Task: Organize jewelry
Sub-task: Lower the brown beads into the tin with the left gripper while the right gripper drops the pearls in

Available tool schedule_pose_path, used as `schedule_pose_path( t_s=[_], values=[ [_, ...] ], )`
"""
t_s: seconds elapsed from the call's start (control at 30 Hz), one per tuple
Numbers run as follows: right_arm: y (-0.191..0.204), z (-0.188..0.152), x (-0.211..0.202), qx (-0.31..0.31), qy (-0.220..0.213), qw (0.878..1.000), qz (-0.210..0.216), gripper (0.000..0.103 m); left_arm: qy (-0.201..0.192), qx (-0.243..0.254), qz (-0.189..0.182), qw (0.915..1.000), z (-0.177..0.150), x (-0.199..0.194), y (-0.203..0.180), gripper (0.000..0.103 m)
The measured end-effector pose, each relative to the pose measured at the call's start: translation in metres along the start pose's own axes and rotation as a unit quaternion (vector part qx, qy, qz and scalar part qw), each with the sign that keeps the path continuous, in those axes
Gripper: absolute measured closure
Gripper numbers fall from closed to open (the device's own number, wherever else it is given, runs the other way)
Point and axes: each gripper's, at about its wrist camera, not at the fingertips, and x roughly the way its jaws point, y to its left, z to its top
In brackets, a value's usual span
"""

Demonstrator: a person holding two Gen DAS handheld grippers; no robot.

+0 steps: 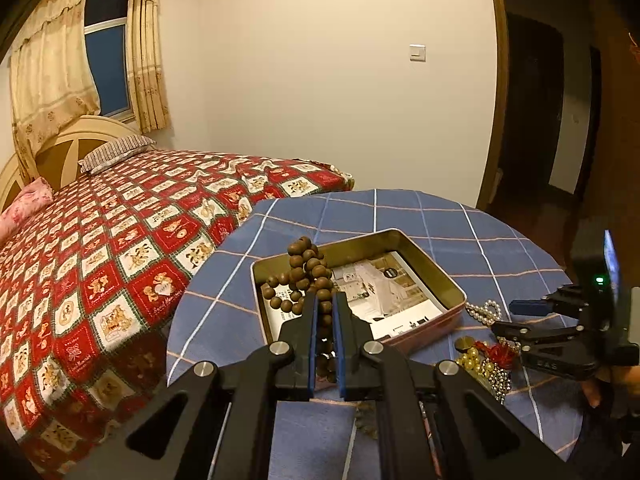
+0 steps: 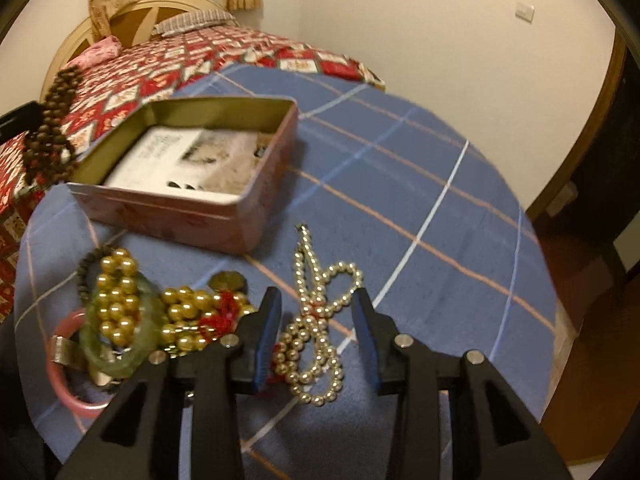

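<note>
The left gripper [image 1: 325, 300] is clenched on a brown wooden bead string [image 1: 308, 264], lifted just ahead of it over the near-left corner of the open tin [image 1: 434, 266], which holds only a printed paper [image 1: 384, 292]. The right gripper [image 2: 316, 308] stands spread, its fingers either side of the pearl necklace [image 2: 316, 320] on the table, with the tin beyond and to its left.

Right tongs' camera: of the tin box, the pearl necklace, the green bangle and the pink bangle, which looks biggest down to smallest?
1. Tin box, by far.
2. Pearl necklace.
3. Green bangle and pink bangle: alike in size, and the pink one is partly hidden, so no ranking between them.
</note>
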Motion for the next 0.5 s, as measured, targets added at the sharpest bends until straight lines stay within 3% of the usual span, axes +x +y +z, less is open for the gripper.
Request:
schedule_pose_path(
  t_s=[0.03, 0.17, 0.5],
  values=[
    [-0.001, -0.001, 0.004, 0.002, 0.007, 1.0, 0.002, 0.064, 0.001, 0.0, -0.001, 1.0, -0.001, 0.001, -0.001, 0.097],
    [0.0, -0.002, 0.008, -0.005, 0.019, 1.0, 0.015, 0.086, 0.004, 0.001, -0.004, 1.0, 0.0, 0.006, -0.001, 0.097],
    [0.009, 0.01, -0.026, -0.04, -0.038, 0.998, -0.026, 0.087, -0.008, 0.008, 0.002, 0.9999, 0.014, 0.005, 0.006, 0.097]
  ],
)
